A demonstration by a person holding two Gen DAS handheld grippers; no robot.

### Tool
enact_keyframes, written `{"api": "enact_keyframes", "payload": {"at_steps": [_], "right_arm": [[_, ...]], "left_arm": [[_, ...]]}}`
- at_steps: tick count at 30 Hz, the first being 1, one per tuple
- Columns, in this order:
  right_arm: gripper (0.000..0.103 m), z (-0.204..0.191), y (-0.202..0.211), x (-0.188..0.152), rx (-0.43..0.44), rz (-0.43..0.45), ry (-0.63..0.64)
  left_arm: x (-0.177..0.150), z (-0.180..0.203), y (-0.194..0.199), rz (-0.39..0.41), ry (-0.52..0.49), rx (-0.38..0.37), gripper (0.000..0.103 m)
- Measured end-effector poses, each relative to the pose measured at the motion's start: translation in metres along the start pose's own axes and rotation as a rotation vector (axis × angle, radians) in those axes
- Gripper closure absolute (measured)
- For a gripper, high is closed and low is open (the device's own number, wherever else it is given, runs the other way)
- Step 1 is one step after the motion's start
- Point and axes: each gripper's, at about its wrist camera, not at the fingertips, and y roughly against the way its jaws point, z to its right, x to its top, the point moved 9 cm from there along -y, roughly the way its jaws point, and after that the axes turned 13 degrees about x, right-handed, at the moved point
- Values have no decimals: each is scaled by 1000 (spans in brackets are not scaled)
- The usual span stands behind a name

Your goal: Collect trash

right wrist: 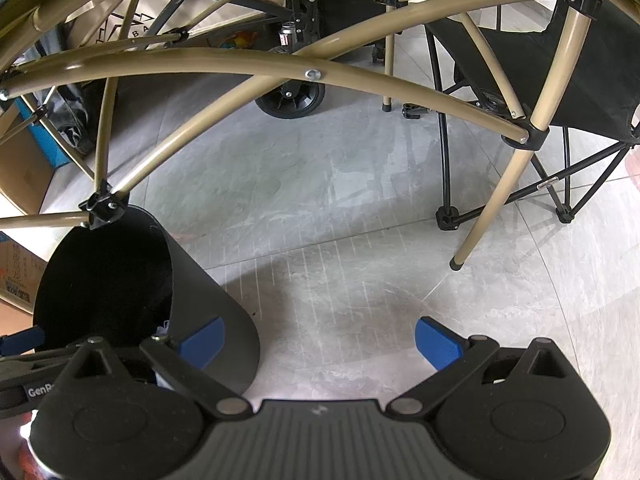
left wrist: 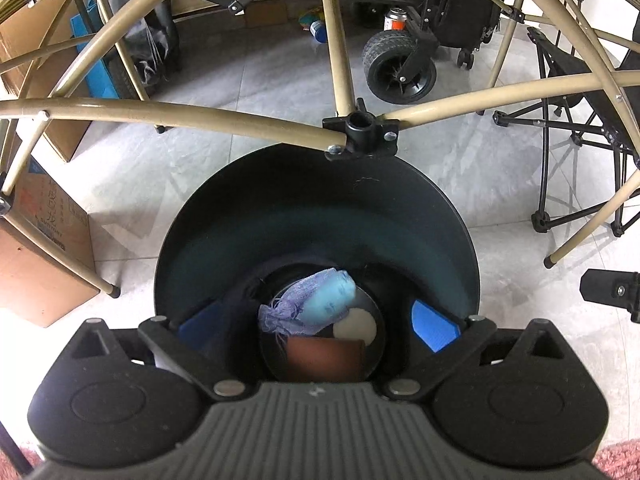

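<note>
In the left wrist view a black round trash bin (left wrist: 316, 216) stands on the grey floor, and I look straight down into it. At its bottom lie a light blue bundle wrapped in purple mesh (left wrist: 316, 304), a white disc (left wrist: 355, 326) and a brown card (left wrist: 326, 358). My left gripper (left wrist: 316, 326) hangs over the bin's mouth, open wide, with nothing between its blue pads (left wrist: 434, 326). In the right wrist view the same bin (right wrist: 108, 276) is at the lower left. My right gripper (right wrist: 318, 344) is open over bare floor beside the bin, and it holds nothing.
Tan metal tubes of a folding frame (left wrist: 224, 118) cross above the bin, joined at a black hub (left wrist: 362, 134). Cardboard boxes (left wrist: 44, 240) stand at the left, a wagon wheel (left wrist: 400, 66) behind, and a black folding chair (right wrist: 560, 80) at the right.
</note>
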Motion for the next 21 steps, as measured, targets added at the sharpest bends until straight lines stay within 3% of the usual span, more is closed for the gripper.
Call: {"api": "enact_keyframes", "payload": {"at_steps": [21], "right_arm": [[1, -23, 29, 3, 52, 60, 50]], "left_arm": [[14, -20, 48, 123, 67, -47, 0]]}}
